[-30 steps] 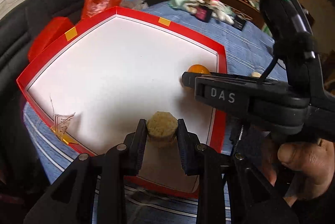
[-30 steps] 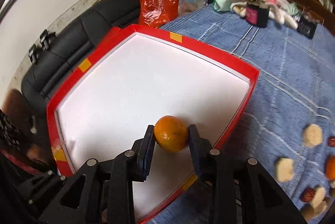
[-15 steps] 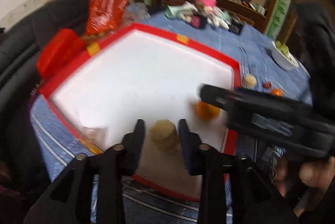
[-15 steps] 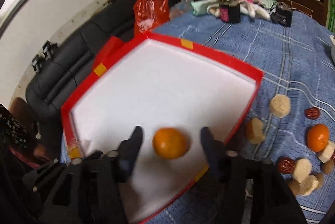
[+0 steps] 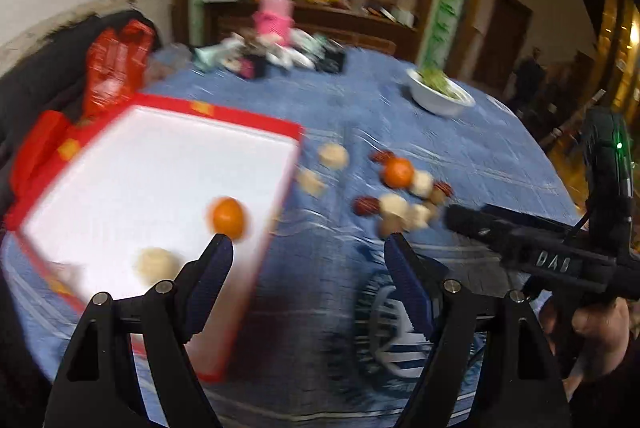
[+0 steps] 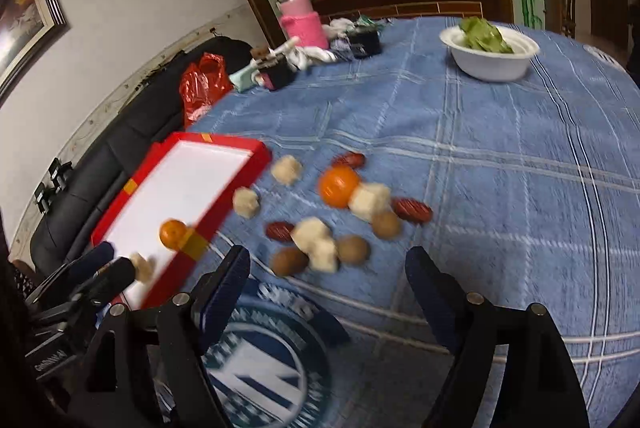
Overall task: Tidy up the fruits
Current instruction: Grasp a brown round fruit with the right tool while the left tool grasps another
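Motion blur smears the pale fruit (image 5: 155,264) in the red tray (image 5: 244,116), its kind unreadable

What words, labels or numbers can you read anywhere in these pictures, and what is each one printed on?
"DAS": raised letters on the body of the right gripper, seen from the left wrist camera, slightly blurred.
White lettering on the left gripper's body in the right wrist view: too small and blurred to read.
Round blue and white emblem on the tablecloth: blurred, no text legible.
Nothing else is readable.
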`<control>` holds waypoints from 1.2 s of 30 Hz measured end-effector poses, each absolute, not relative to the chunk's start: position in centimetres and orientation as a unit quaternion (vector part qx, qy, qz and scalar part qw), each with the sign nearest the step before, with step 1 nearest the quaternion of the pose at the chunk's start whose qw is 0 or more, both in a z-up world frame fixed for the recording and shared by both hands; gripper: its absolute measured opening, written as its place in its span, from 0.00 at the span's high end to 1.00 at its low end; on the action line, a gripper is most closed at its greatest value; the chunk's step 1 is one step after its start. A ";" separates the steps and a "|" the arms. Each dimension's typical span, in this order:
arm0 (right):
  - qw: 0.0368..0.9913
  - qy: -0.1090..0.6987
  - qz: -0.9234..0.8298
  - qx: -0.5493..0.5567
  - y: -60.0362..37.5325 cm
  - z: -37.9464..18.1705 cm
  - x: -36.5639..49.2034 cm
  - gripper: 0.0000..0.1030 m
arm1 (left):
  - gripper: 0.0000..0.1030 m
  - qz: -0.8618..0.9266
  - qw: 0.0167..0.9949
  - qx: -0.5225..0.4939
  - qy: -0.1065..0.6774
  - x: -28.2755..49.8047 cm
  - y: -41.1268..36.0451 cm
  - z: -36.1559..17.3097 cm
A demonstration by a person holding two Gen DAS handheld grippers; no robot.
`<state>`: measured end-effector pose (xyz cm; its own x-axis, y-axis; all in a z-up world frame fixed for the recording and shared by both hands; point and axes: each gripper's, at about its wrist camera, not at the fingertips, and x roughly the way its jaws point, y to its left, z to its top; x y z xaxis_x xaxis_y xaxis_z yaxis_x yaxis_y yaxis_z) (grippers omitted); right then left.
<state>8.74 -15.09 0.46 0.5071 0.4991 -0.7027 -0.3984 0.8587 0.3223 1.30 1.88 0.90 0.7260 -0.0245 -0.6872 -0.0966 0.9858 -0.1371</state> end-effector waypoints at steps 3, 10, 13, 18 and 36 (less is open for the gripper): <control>0.866 0.417 0.273 0.029 -14.4 0.3 8.1 0.26 | 0.24 -0.004 0.915 -0.085 0.395 2.9 0.9 -0.8; 0.869 0.421 0.260 -0.014 -12.6 -0.7 9.6 0.38 | 0.25 0.049 0.915 -0.013 0.401 3.4 2.5 -2.9; 0.866 0.435 0.247 -0.014 -13.1 -1.5 10.5 0.38 | 0.25 0.070 0.907 -0.062 0.411 4.0 5.2 -2.5; 0.867 0.433 0.247 0.001 -14.3 -1.6 11.1 0.42 | 0.25 0.030 0.897 -0.111 0.426 3.4 4.5 -2.0; 0.859 0.447 0.248 -0.024 -13.0 -2.6 12.5 0.68 | 0.35 -0.042 0.897 -0.072 0.433 6.3 -1.0 -2.5</control>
<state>12.54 -12.96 -2.64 0.4773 0.4042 -0.7803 -0.4477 0.8759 0.1798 6.29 -0.97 -2.53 0.6212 -0.1388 -0.7712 0.0136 0.9859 -0.1666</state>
